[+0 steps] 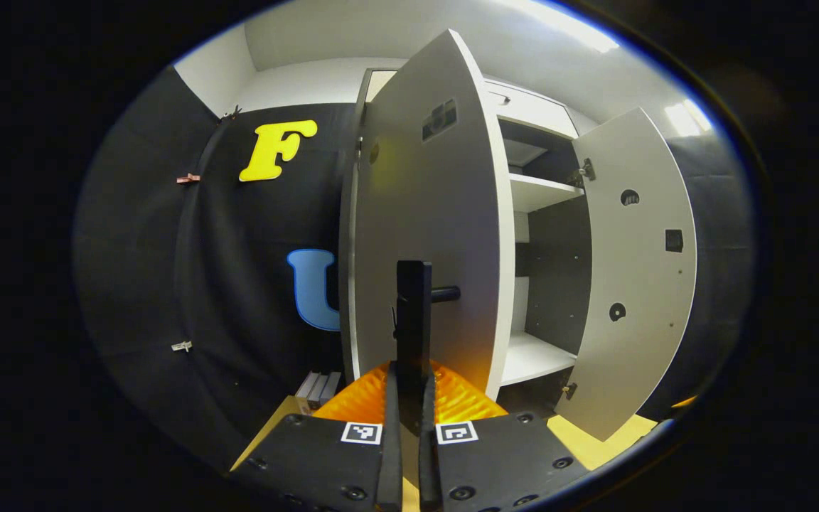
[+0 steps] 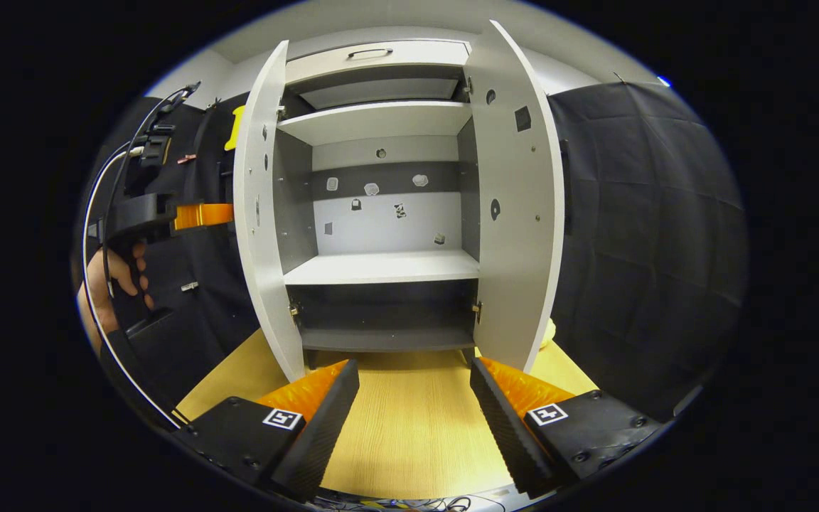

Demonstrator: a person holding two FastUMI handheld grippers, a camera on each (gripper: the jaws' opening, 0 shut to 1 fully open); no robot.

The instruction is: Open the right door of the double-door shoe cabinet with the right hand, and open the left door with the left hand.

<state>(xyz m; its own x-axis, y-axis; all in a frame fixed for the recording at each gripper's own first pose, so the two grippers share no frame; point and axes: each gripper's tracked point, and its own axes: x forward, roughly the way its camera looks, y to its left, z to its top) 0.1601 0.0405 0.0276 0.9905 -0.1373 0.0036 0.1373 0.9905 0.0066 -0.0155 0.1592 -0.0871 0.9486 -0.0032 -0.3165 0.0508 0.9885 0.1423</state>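
Left gripper view: left claw [image 1: 409,398] clamped on handle [image 1: 415,313] of left door [image 1: 427,213], swung out; books [image 1: 318,389] low beside cabinet; right door [image 1: 637,270] ajar beyond.

Right gripper view: right claw [image 2: 413,405] spread wide, empty, over counter [image 2: 409,427]; shoe cabinet [image 2: 381,213] shelves bare; hand [image 2: 114,281] at left edge.

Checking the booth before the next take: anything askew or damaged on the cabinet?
Nothing stands out. Left door and right door both stand open and look intact, shelves look level and bare. Left gripper is shut on the left door's handle.
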